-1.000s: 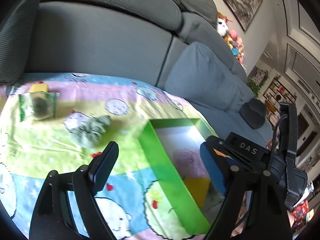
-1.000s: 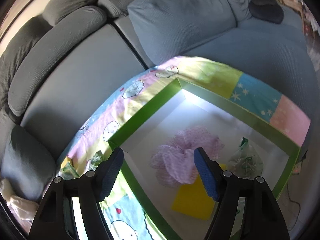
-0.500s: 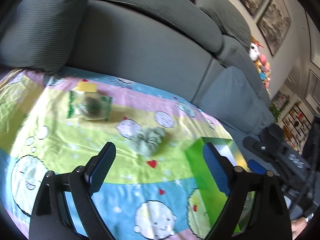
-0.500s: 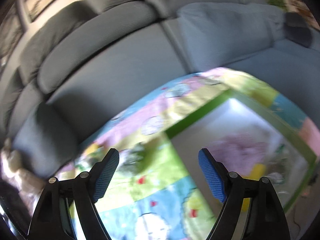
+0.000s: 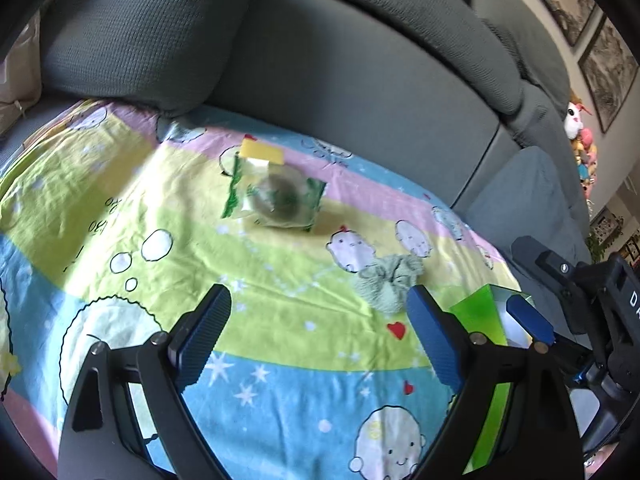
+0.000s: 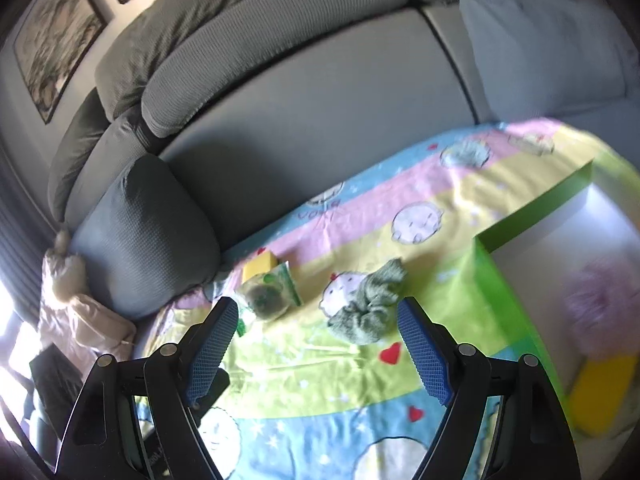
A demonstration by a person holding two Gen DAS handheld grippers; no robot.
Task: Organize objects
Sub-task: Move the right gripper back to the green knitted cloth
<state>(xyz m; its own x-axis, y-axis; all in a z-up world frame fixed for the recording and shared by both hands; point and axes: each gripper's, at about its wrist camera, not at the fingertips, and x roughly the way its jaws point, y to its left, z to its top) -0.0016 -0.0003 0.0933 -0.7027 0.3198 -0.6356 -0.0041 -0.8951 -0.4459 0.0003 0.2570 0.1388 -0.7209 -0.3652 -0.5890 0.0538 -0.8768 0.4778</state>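
Both tongs stand wide with nothing between the jaws: the left gripper [image 5: 318, 330] low in its frame, and the right gripper [image 6: 318, 344], whose jaws have just been opening. On the patterned blanket [image 5: 120, 208], the green scrunchie [image 6: 366, 304] lies centre-frame just above the right gripper's tips, the clear packet [image 6: 266, 294] left of it, and the green box [image 6: 504, 280] at right.

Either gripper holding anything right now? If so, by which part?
Nothing held. Left gripper and right gripper both stand open and empty above the patterned sheet; the sage-green fabric scrunchie lies untouched.

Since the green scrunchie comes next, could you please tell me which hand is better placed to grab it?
Probably right: the green scrunchie lies just ahead between the open right tongs; for the left tongs it sits off beside one finger.
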